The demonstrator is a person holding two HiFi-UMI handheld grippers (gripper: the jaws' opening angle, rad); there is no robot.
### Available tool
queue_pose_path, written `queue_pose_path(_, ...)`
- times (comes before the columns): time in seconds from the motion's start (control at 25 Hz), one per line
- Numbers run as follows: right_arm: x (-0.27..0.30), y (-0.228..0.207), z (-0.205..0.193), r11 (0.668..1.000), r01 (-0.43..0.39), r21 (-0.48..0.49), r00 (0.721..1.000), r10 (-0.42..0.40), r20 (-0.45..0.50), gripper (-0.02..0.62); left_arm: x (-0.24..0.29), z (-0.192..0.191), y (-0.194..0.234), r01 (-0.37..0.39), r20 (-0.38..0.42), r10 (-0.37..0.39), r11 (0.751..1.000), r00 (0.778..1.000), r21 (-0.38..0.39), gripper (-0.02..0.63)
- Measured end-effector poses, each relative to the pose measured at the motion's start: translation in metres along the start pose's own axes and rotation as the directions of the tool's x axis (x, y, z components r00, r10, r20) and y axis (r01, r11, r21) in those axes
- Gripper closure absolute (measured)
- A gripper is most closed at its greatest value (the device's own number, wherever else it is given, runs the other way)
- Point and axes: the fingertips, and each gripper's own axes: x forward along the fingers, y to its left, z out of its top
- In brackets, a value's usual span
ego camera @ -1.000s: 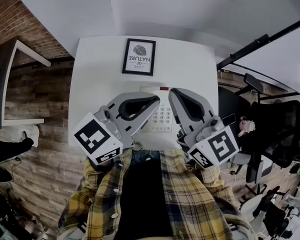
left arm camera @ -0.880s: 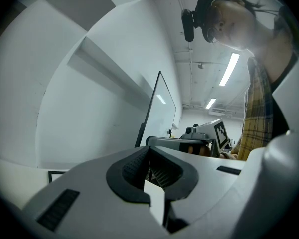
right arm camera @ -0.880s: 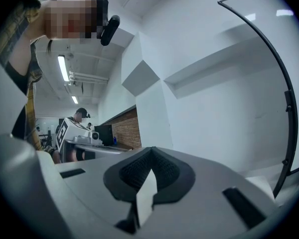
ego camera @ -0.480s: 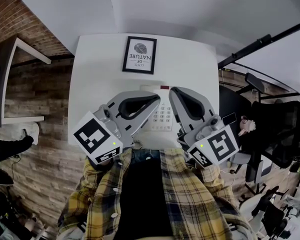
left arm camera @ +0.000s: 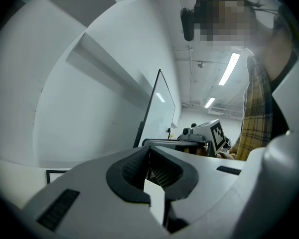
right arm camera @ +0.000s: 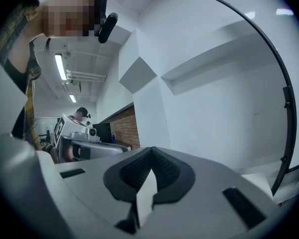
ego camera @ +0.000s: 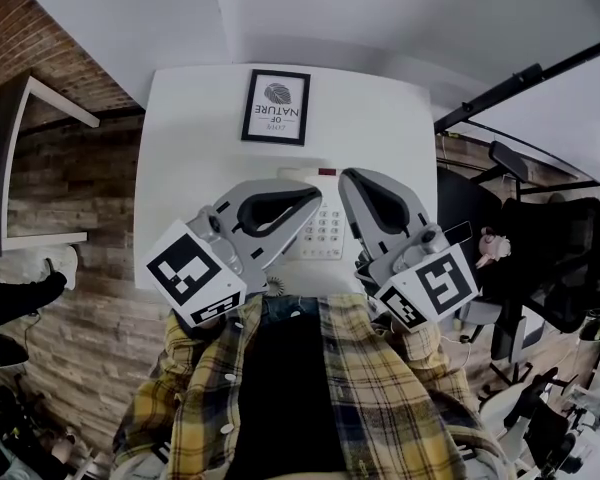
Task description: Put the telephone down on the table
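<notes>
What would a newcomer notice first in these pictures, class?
Two grey tongs, left tongs and right tongs, both shut, angle towards each other at the centre of the head view, partly covering a white telephone on the white table. Beyond it, near the table's far edge, is a black-framed leaf print.

The phone (ego camera: pixel 323 233) is sitting on the desk (ego camera: pixel 190 148), the frame (ego camera: pixel 276 107) behind it, the left gripper (ego camera: pixel 315 195) and right gripper (ego camera: pixel 346 179) flanking it.
</notes>
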Motion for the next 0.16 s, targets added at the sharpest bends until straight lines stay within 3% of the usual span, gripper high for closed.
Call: queue_pose_path(0.16, 0.0005, -0.0026, -0.001, 1.0, 0.008, 0.004, 1.0, -0.008, -0.001, 0.571, 0.0007, -0.0004, 0.0, 0.005, -0.005, -0.005, 1.0, 1.0, 0.001, 0.591)
